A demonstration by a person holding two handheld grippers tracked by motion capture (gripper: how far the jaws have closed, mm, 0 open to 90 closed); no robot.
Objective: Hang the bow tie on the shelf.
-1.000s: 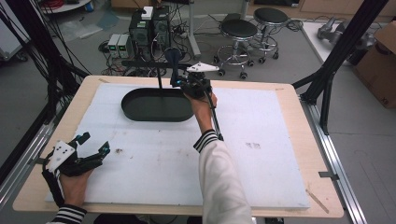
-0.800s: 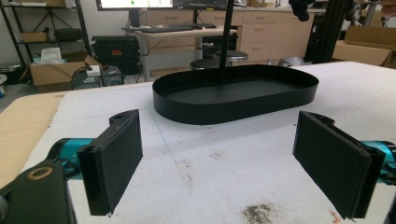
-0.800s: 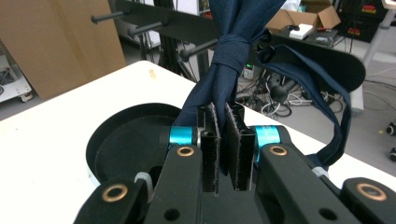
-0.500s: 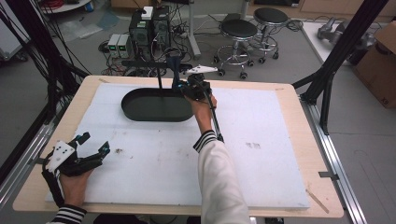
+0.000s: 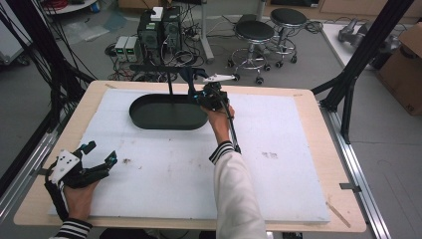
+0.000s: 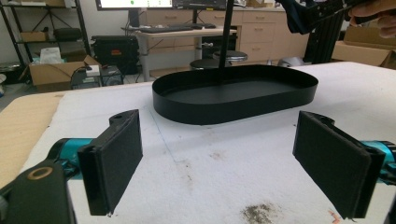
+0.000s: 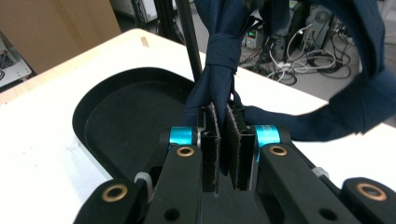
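Navy cloth (image 7: 212, 88), knotted, hangs beside a thin black post (image 7: 187, 32) above the far rim of the oval black tray (image 5: 166, 113); nearest the person, left gripper (image 5: 94, 162) rests on the white mat (image 5: 174, 169), jaws spread wide, holding nothing; farther off, right gripper (image 7: 223, 140) pinches the cloth below its knot, jaws nearly together.

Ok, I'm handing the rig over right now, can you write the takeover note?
Right tongs: shut on the dark blue cloth, held up beside the black post at the tray's far edge.
Left tongs: open, nothing between them, near the table's front left corner.
Black oval tray: on the white mat, nothing in it.
Done: cloth gripped.
Left: probably lower the cloth into the tray and release.
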